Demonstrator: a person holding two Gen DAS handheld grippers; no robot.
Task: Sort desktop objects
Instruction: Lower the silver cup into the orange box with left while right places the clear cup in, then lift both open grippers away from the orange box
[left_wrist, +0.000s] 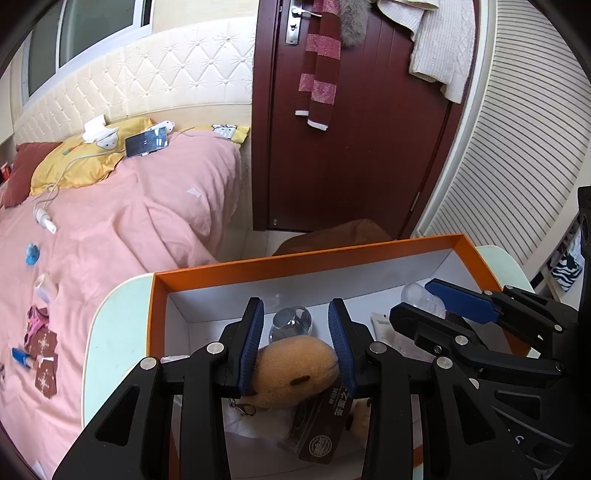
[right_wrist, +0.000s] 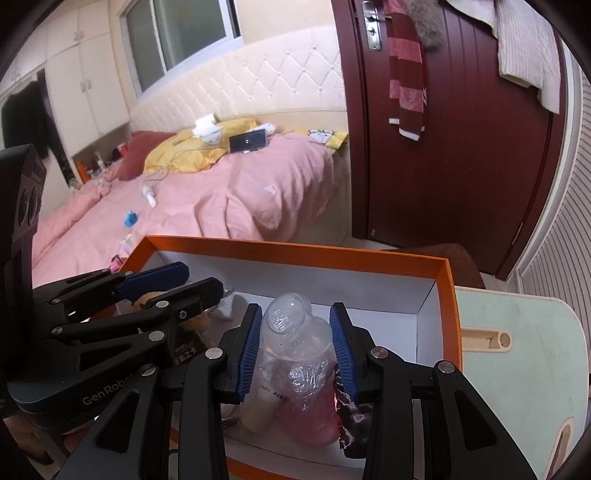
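Resting on a pale green table (right_wrist: 524, 332) beside the bed (left_wrist: 129, 206), both claws clamp things: left claw (left_wrist: 296, 345) plush (left_wrist: 295, 373), right claw (right_wrist: 296, 347) clear bottle (right_wrist: 291, 332).

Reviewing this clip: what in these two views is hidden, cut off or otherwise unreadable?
- Left wrist view: the plush toy sits between the left gripper pads; contact is unclear.
- Left wrist view: the brown card pack print is partly covered by a finger.
- Right wrist view: the clear plastic bottle sits between the right gripper pads; grip is uncertain.
- Right wrist view: the dark patterned item is hidden behind a finger.
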